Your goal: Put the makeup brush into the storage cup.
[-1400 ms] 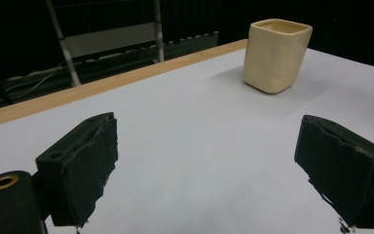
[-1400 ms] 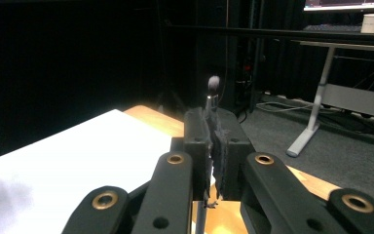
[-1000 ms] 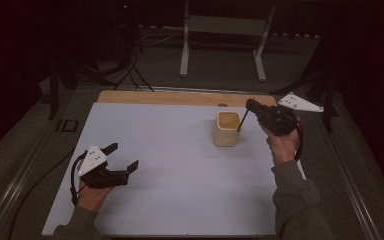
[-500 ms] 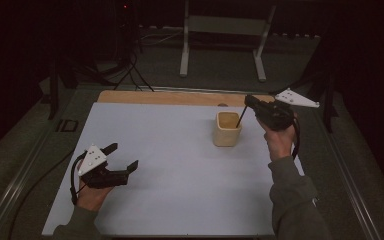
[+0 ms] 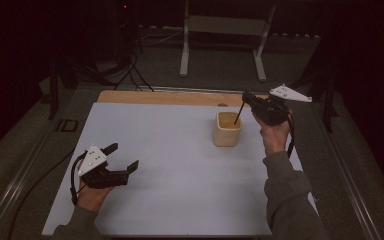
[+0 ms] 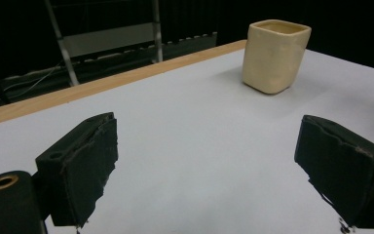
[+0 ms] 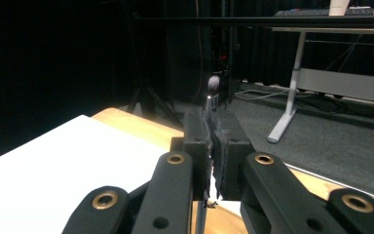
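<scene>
A cream cup [image 5: 227, 131] stands upright on the white mat [image 5: 180, 170], right of the middle. My right gripper [image 5: 246, 97] hovers just right of and above the cup, shut on a thin dark brush [image 5: 239, 114] whose lower end slants down to the cup's mouth. In the right gripper view the shut gripper [image 7: 217, 122] clamps the brush, and its fluffy tip [image 7: 214, 83] sticks up past the jaws. My left gripper [image 5: 123, 156] rests low over the mat's near left, open and with nothing in it. In the left gripper view the open gripper [image 6: 214, 170] faces the cup [image 6: 275, 56].
A wooden strip [image 5: 155, 96] runs along the mat's far edge. Beyond the table stand a metal desk frame [image 5: 220, 25] and floor cables [image 5: 130, 70]. A small dark item [image 5: 68, 125] lies off the mat's left edge.
The right gripper with the brush has drifted slightly left and away, toward the cup. The left gripper has stayed in place.
</scene>
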`<state>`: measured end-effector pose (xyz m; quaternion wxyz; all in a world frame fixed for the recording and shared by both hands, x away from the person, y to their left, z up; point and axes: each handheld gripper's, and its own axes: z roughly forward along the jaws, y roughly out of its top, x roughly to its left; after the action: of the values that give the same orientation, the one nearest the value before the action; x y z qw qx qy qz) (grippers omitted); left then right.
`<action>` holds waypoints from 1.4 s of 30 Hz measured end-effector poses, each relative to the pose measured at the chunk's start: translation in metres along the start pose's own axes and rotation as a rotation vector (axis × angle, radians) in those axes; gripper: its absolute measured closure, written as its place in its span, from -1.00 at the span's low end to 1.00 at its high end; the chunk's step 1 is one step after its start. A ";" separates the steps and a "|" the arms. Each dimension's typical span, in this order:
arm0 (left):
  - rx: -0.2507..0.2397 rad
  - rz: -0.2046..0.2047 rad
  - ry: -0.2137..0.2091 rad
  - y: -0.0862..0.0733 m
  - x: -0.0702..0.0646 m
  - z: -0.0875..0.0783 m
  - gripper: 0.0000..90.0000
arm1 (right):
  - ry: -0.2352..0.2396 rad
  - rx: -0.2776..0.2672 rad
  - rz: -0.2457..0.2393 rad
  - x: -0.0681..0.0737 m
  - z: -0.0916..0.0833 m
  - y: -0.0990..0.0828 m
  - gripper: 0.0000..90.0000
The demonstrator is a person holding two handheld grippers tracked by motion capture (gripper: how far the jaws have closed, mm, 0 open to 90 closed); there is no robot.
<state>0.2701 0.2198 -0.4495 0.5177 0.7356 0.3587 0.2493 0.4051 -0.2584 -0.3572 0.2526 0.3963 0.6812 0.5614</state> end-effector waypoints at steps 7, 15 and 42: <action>-0.001 -0.002 -0.002 0.000 0.000 0.001 -0.78 | -0.015 0.001 -0.010 0.000 0.004 0.003 0.90; 0.002 -0.001 -0.004 0.000 -0.001 0.001 -0.78 | -0.021 0.012 -0.008 -0.001 0.008 0.002 0.90; 0.002 0.000 -0.007 0.000 -0.001 0.001 -0.78 | -0.025 0.063 -0.017 0.006 0.024 -0.012 0.89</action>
<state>0.2704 0.2182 -0.4503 0.5180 0.7371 0.3571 0.2466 0.4181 -0.2407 -0.3741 0.2533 0.4053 0.6985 0.5325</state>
